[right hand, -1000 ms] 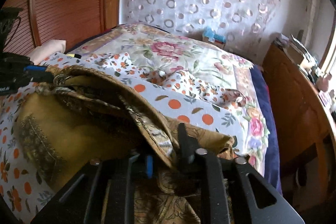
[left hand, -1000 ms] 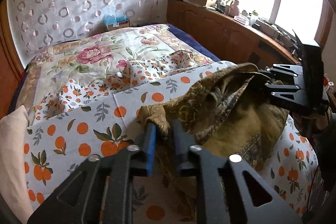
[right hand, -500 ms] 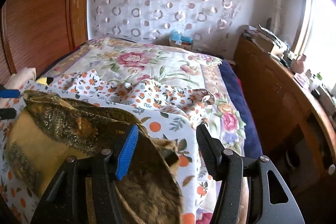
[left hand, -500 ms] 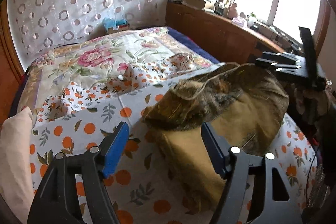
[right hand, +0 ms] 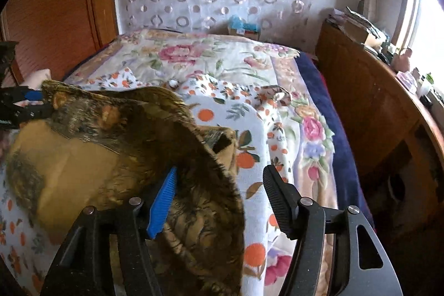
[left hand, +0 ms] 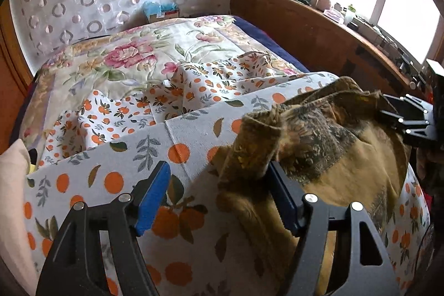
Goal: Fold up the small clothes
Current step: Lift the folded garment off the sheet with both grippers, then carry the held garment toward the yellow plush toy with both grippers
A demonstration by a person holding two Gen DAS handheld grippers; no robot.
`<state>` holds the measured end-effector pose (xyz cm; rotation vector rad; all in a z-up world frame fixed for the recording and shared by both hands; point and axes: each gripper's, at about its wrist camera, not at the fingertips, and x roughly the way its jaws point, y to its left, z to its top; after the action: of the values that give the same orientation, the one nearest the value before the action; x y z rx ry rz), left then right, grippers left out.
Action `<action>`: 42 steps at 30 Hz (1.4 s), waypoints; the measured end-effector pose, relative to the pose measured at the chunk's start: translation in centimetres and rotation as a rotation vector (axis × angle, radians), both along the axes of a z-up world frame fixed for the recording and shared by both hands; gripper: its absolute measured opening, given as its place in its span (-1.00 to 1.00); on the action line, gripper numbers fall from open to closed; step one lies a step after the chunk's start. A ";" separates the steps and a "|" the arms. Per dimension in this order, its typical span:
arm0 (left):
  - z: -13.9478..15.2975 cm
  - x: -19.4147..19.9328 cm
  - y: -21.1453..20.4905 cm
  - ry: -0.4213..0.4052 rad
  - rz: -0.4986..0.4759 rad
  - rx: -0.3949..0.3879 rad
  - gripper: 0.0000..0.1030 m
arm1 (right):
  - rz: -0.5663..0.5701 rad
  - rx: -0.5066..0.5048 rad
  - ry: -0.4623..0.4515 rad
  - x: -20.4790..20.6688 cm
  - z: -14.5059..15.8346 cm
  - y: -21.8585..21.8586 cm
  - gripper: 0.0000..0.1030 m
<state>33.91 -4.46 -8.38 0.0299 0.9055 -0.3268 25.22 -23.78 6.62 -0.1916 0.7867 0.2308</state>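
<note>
A small olive-brown patterned garment (left hand: pixel 327 157) lies folded over on an orange-print sheet (left hand: pixel 177 151) on the bed. It also shows in the right wrist view (right hand: pixel 111 146). My left gripper (left hand: pixel 219 196) is open, and the garment's left corner lies between its blue pads and touches the right one. My right gripper (right hand: pixel 219 199) is open, with the garment's edge draped between its fingers. The right gripper also shows at the far right of the left wrist view (left hand: pixel 408 115).
A floral quilt (left hand: pixel 133 57) covers the far half of the bed. A crumpled orange-print cloth (left hand: pixel 199 85) lies behind the sheet. A wooden cabinet (right hand: pixel 369 101) with clutter runs along the right. A pale pillow (left hand: pixel 11 185) is at the left.
Both grippers opened and let go of the garment's corners. The garment's top layer dropped onto the lower half. Both grippers then moved back in close to the garment.
</note>
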 end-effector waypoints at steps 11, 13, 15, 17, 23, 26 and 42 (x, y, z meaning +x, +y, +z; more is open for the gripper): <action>-1.2 0.9 -0.3 0.048 -0.037 -0.034 0.22 | 0.031 0.158 0.105 4.1 -0.7 -1.1 0.38; -1.2 1.0 -0.3 0.044 -0.036 -0.044 0.21 | 0.042 0.152 0.107 4.4 -0.9 -1.1 0.38; -1.2 1.0 -0.4 0.048 -0.043 -0.054 0.10 | 0.056 0.147 0.109 4.6 -1.2 -0.9 0.38; -1.2 0.9 -0.6 0.054 -0.057 -0.072 -0.06 | 0.070 0.136 0.113 4.7 -1.5 -0.3 0.36; -1.1 0.8 -1.2 0.056 -0.071 -0.094 -0.55 | 0.132 0.170 0.126 4.8 -1.7 0.1 -0.21; -0.5 0.3 -1.4 0.043 -0.072 -0.105 -0.79 | 0.156 0.176 0.110 4.3 -1.8 -0.1 -0.58; 9.4 -9.1 1.0 -0.241 -0.060 -0.174 -0.83 | 0.168 0.252 -0.134 -3.0 3.2 1.1 -0.73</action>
<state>24.81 -3.48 1.07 -0.0629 0.6359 -0.4471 22.26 -22.71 9.83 -0.0346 0.6026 0.4684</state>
